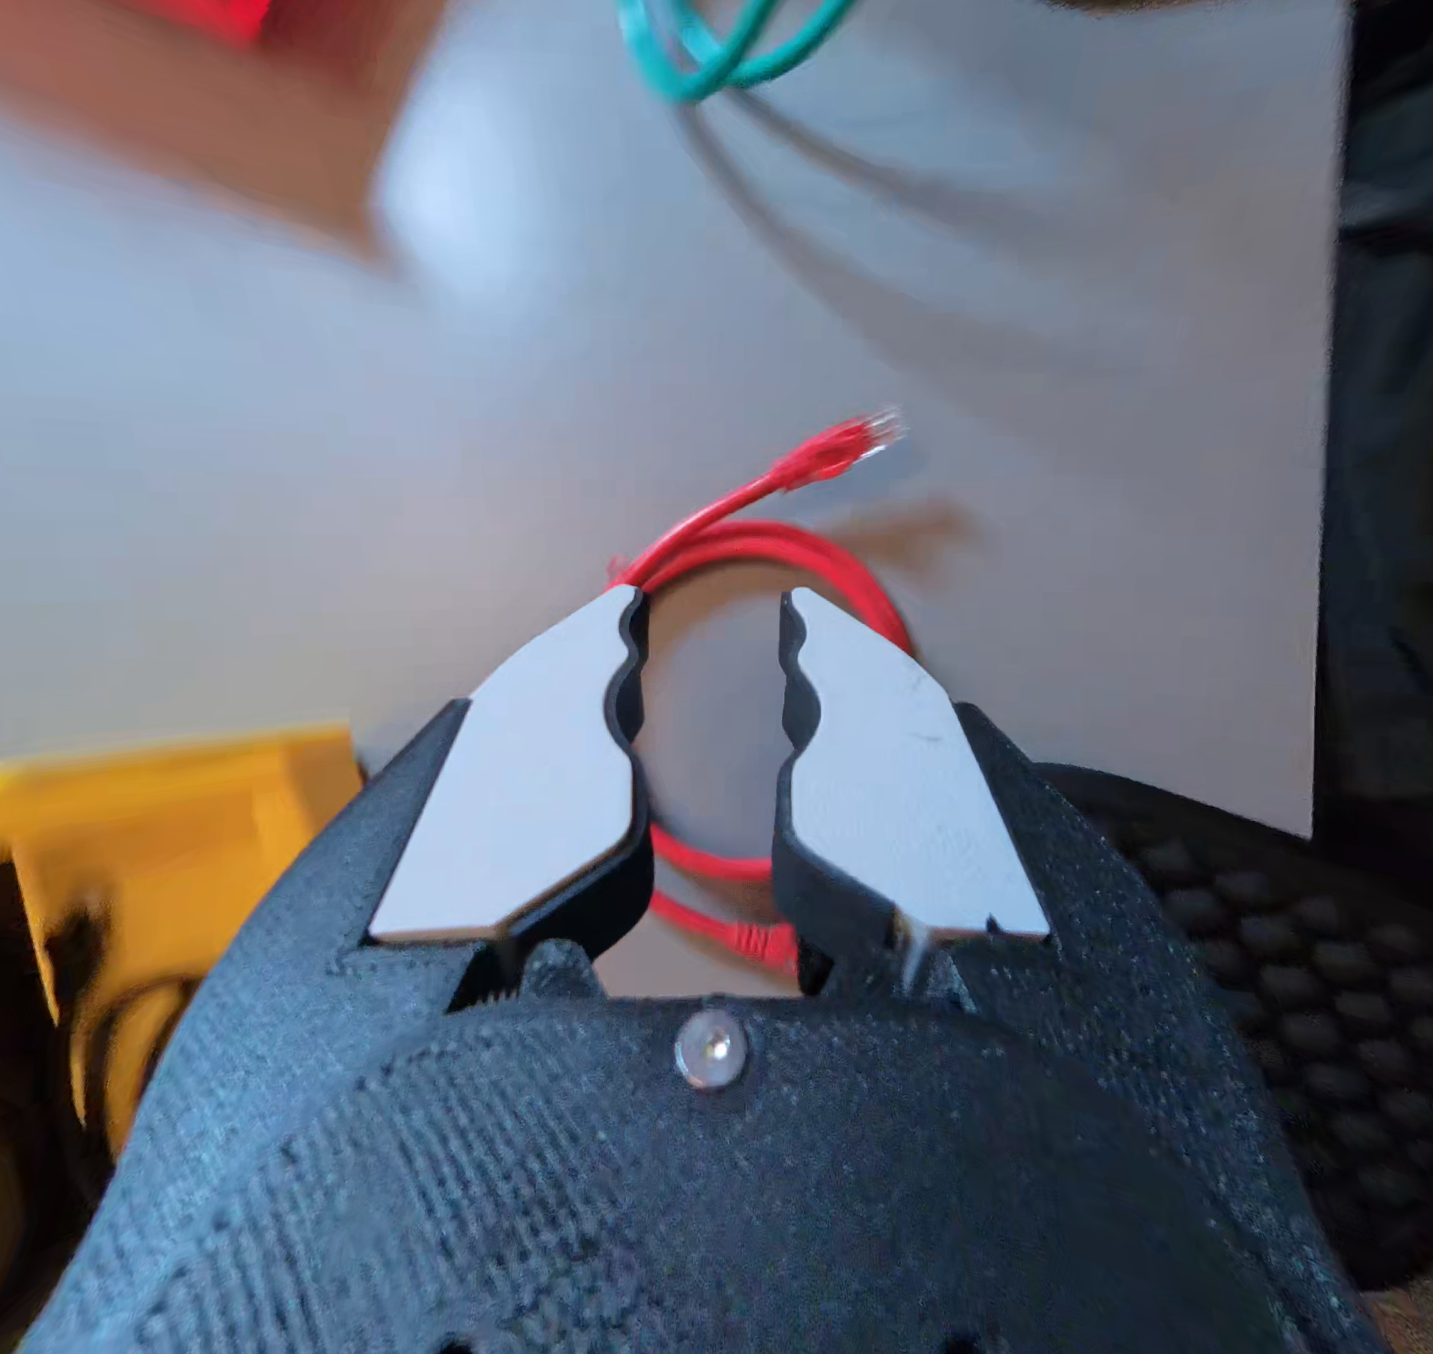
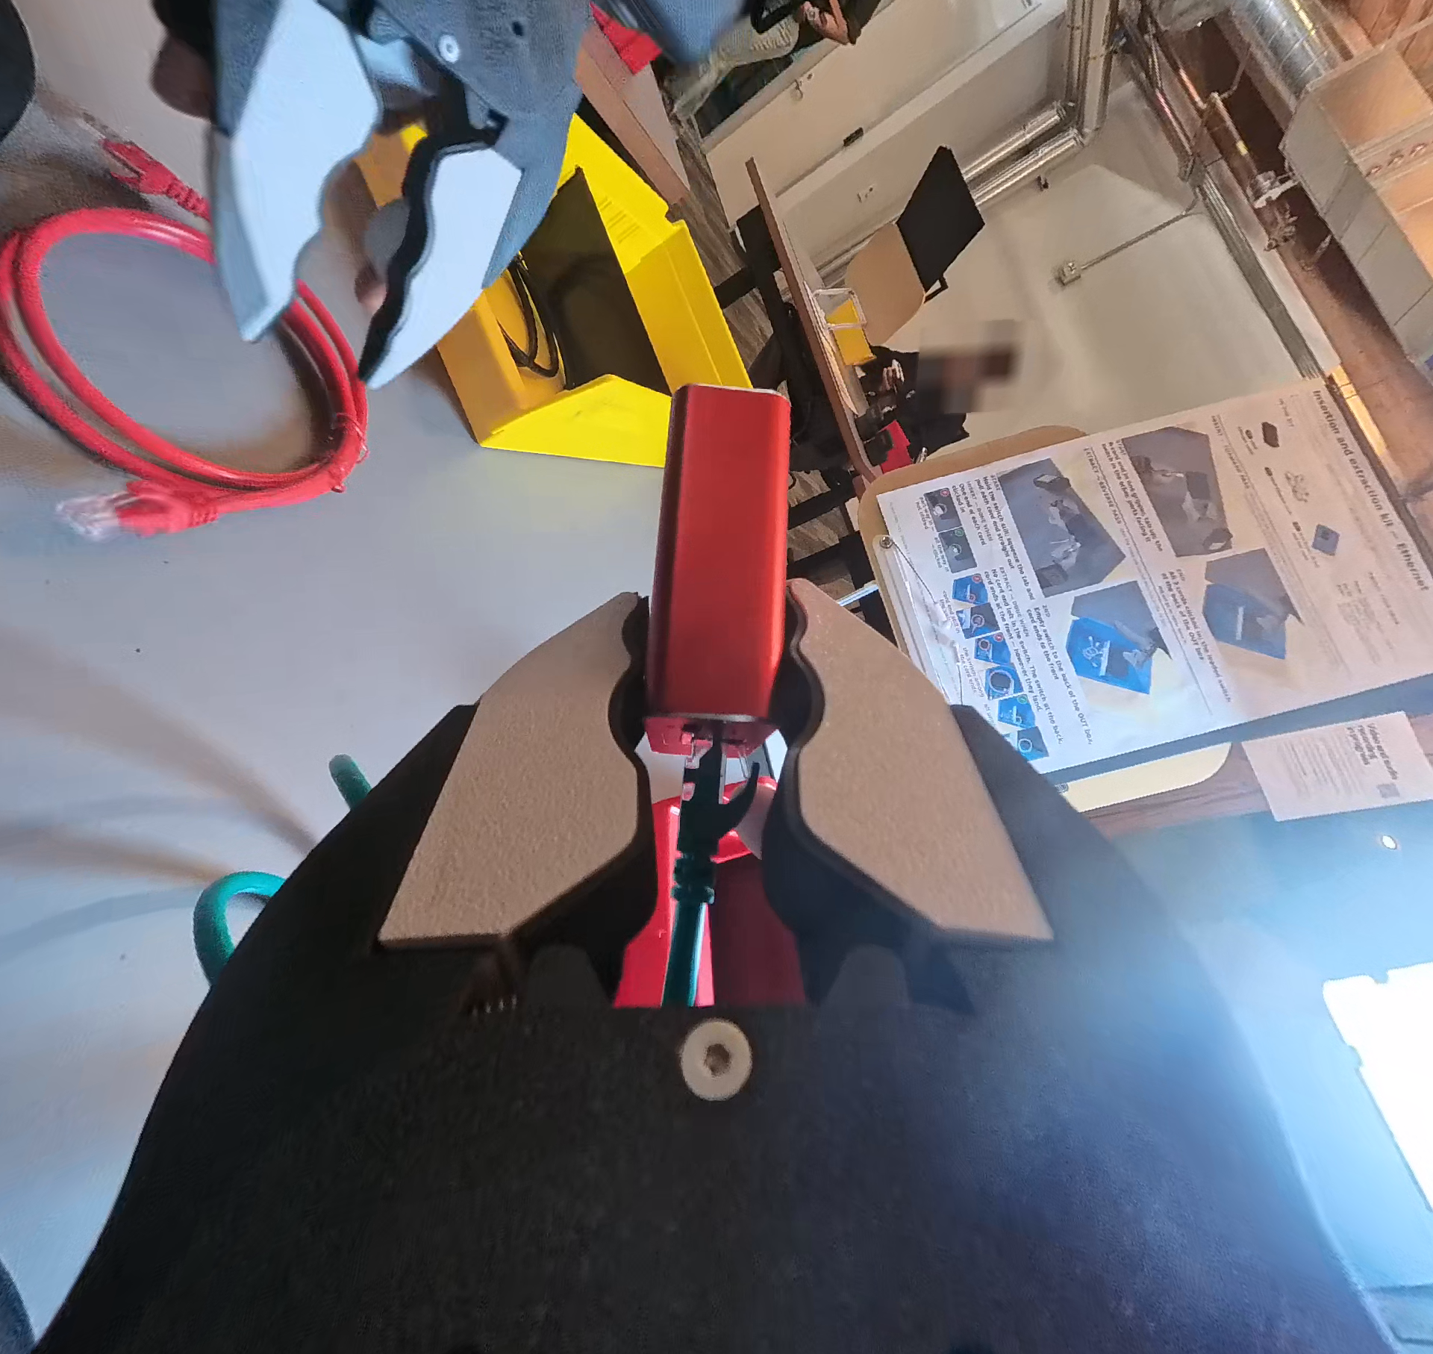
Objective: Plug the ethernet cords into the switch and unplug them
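Note:
My right gripper (image 2: 713,595) is shut on the red switch (image 2: 721,541) and holds it above the white table. A green ethernet cord (image 2: 686,921) is plugged into the switch's near end; its loops also show in the left wrist view (image 1: 729,37). A coiled red ethernet cord (image 1: 775,541) lies on the table, one clear-tipped plug (image 1: 845,448) pointing away. My left gripper (image 1: 709,603) is open and empty, just above the red coil. It also shows in the right wrist view (image 2: 310,347), over the coil (image 2: 194,464).
A yellow bin (image 2: 612,324) stands on the table beyond the coil and shows at the lower left of the left wrist view (image 1: 155,836). A printed instruction sheet (image 2: 1163,564) lies at the right. A black mesh chair (image 1: 1279,968) is beside the table edge. About 20 cm separates my left fingertips from my right.

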A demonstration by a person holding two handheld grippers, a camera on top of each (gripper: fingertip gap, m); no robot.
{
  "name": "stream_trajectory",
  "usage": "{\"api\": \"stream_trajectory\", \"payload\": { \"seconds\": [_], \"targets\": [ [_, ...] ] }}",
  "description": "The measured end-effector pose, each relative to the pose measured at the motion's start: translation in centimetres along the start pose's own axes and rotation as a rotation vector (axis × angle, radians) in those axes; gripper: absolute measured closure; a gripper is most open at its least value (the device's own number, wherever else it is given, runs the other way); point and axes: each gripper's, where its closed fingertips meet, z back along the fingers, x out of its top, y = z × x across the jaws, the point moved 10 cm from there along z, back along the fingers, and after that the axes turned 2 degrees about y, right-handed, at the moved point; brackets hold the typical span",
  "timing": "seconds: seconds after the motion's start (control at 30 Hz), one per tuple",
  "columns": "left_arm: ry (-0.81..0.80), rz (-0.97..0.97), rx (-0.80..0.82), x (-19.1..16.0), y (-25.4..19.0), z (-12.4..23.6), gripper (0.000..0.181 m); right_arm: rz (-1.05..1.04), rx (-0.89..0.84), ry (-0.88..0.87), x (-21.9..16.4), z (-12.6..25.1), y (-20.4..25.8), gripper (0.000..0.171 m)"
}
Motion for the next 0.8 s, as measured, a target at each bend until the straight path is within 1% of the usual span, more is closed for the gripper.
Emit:
{"api": "stream_trajectory", "payload": {
  "seconds": [0.07, 0.13, 0.23, 0.3, 0.37, 0.4, 0.47, 0.53, 0.57, 0.67, 0.8],
  "targets": [
    [-0.008, -0.173, -0.03, 1.0, -0.9, -1.1, 0.146, -0.003, 0.001, 0.0, -0.1, -0.1, 0.1, 0.142],
    [-0.015, -0.285, -0.077, 1.6, -1.3, -2.5, 0.145, -0.002, 0.004, 0.002, -0.1, -0.1, 0.1, 0.142],
    [-0.016, -0.383, -0.135, 2.2, -1.3, -4.4, 0.145, -0.002, 0.012, 0.004, -0.3, 0.1, 0.2, 0.142],
    [0.029, -0.418, -0.144, 2.2, -0.9, -5.6, 0.146, -0.005, 0.014, 0.005, -0.5, 0.2, 0.3, 0.142],
    [0.032, -0.438, -0.16, 2.2, -0.5, -6.5, 0.156, -0.008, 0.016, 0.013, -0.7, 0.4, 0.4, 0.142],
    [0.021, -0.431, -0.167, 2.3, -0.4, -6.7, 0.162, -0.01, 0.016, 0.016, -0.9, 0.5, 0.5, 0.142],
    [-0.012, -0.399, -0.137, 2.6, 0.2, -6.9, 0.164, -0.017, 0.017, 0.02, -1.2, 0.7, 0.6, 0.142],
    [-0.083, -0.292, -0.124, 3.1, 1.0, -6.3, 0.166, -0.02, 0.021, 0.022, -1.6, 0.8, 0.7, 0.142],
    [-0.133, -0.216, -0.137, 3.4, 1.4, -5.8, 0.166, -0.018, 0.022, 0.019, -1.7, 0.8, 0.7, 0.142],
    [-0.201, -0.009, -0.182, 4.6, 2.2, -3.8, 0.167, 0.012, 0.027, 0.019, -2.2, 0.7, 1.0, 0.142],
    [-0.242, 0.137, -0.223, 6.3, 2.0, -1.0, 0.169, 0.109, 0.066, -0.018, -2.7, 0.4, 2.1, 0.142]
  ]
}}
